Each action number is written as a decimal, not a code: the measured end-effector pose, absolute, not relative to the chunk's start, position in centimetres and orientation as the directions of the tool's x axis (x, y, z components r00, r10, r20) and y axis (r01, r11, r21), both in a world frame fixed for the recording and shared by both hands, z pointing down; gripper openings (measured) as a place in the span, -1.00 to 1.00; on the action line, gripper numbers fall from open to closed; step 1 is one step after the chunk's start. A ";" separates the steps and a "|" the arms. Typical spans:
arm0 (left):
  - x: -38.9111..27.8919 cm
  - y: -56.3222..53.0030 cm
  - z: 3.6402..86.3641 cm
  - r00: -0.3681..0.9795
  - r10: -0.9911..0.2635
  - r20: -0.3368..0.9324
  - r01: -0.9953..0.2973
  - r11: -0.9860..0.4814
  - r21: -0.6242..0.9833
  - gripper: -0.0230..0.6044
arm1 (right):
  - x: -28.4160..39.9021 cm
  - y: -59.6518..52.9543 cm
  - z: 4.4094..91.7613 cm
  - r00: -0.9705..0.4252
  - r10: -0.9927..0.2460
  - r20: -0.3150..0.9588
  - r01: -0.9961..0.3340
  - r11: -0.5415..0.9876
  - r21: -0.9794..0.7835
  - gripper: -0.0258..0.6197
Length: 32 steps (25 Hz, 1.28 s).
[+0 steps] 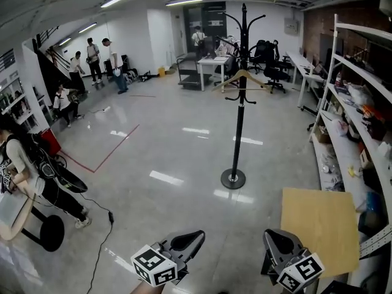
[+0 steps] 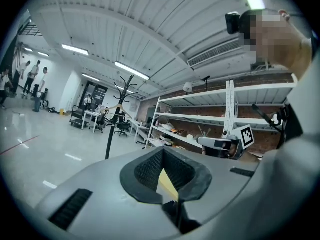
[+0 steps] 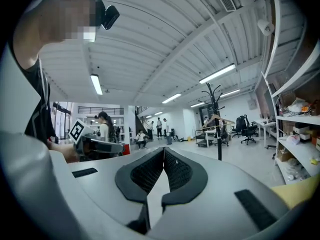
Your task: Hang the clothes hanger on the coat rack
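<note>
Glossy grey floor point(image 1: 171, 146) of a big workshop-type room is lit by ceiling strip lights. Black coat rack point(image 1: 239, 109) is stood upright on a round base near ctr of floor, well apart from both grippers. Wooden clothes hanger point(image 1: 243, 78) is already hung high on the rack, below the top hooks, w/ its bar approx level. Which hook carries it can't be made out.

Left gripper point(image 1: 195, 237) and right gripper point(image 1: 275, 237) are held low at bottom edge of head view, side by side but apart, both pointed fwd toward the rack. Marker cubes are seen at their near ends.

In left gripper view, the jaws are pressed together at the tips and nothing is pinched between the pads. Rack and hanger are seen small in the bkgd, left of the tips. In right gripper view, the jaws are likewise closed tip to tip and are empty. Rack and hanger are seen far off, to the right of the tips.

White shelving point(image 1: 343, 72), loaded w/ misc items, is run along the right wall. Light wooden board point(image 1: 318, 225) is seen at lower right, just beside right gripper. Desk point(image 1: 211, 63) and office chairs point(image 1: 269, 57) are placed behind the rack. Several people point(image 1: 92, 57) are gathered by the far left wall, and one more person point(image 1: 18, 164) is seen at the left edge, next to a black stool point(image 1: 46, 231).
</note>
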State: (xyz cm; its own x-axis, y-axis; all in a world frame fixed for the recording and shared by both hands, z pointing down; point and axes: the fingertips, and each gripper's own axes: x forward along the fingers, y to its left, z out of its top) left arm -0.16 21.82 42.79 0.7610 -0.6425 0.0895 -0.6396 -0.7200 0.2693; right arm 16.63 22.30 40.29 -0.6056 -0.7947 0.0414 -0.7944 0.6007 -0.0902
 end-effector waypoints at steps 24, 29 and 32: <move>-9.4 36.2 40.4 0.841 -0.542 0.006 -0.527 -0.815 0.241 -0.93 | 8.8 37.8 37.0 -0.447 -0.894 0.025 -0.892 0.444 -0.088 -0.90; -8.0 37.3 39.3 0.842 -0.539 0.013 -0.528 -0.819 0.224 -0.93 | 10.8 38.8 36.7 -0.442 -0.897 0.014 -0.894 0.439 -0.088 -0.90; -7.7 37.4 39.1 0.841 -0.541 0.009 -0.529 -0.818 0.224 -0.93 | 11.2 39.0 36.6 -0.439 -0.898 0.007 -0.895 0.437 -0.088 -0.90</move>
State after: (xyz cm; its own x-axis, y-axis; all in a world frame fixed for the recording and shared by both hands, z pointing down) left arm -7.72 37.40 39.06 0.8409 -0.5411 0.0095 -0.5292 -0.8184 0.2240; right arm 11.23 38.99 36.58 -0.4392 -0.8984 0.0071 -0.8952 0.4369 -0.0878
